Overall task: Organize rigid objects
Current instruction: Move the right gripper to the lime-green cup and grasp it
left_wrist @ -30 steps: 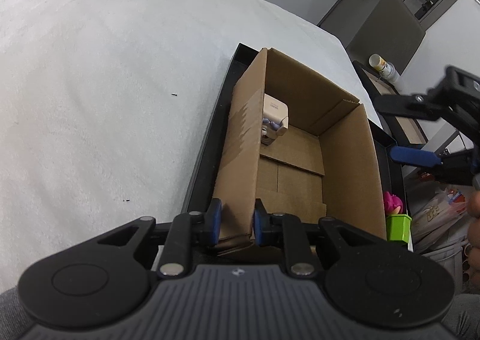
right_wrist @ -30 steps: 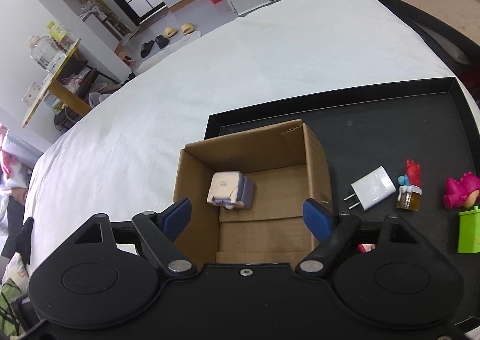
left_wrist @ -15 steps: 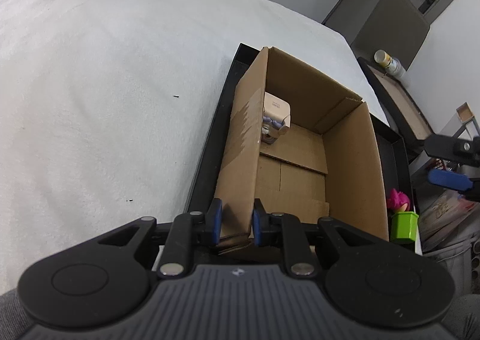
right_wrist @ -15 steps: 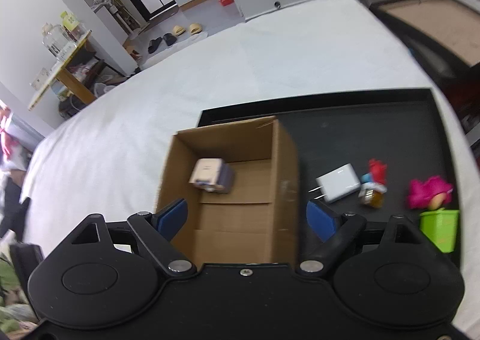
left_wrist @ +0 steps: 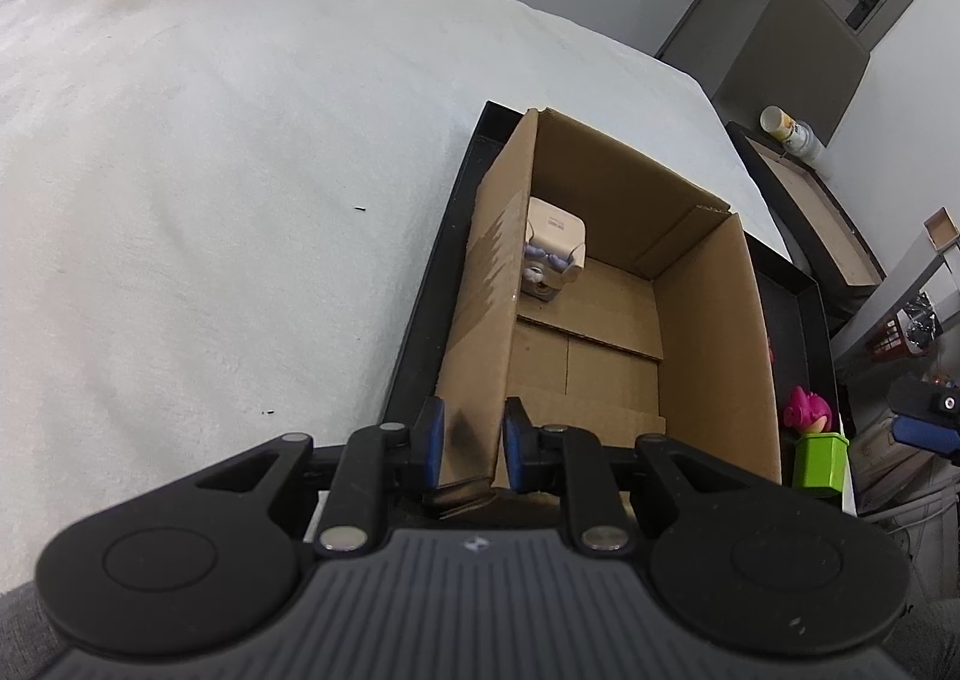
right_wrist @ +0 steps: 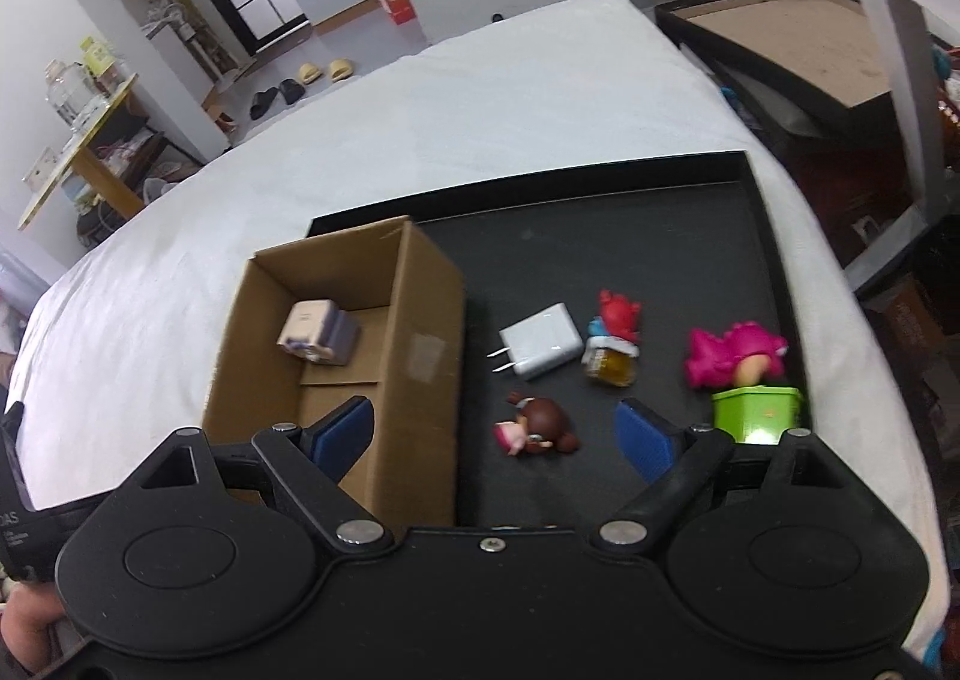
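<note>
The right gripper [right_wrist: 501, 434] has shifted from above the cardboard box [right_wrist: 414, 356] to over the black tray [right_wrist: 600, 236], its jaws spread and empty above a brown-haired doll [right_wrist: 534, 425]. The left gripper [left_wrist: 474, 443] stays clenched on the box's near wall. A white charger [right_wrist: 543, 341] lies on the tray; a beige cube toy [left_wrist: 552, 248] sits inside the box.

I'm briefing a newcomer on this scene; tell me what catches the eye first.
The open cardboard box on the black tray, with one small beige toy inside. The left gripper is shut on the box's near wall. Beside the box lie a white charger and a pink-haired doll in a green pot.
</note>
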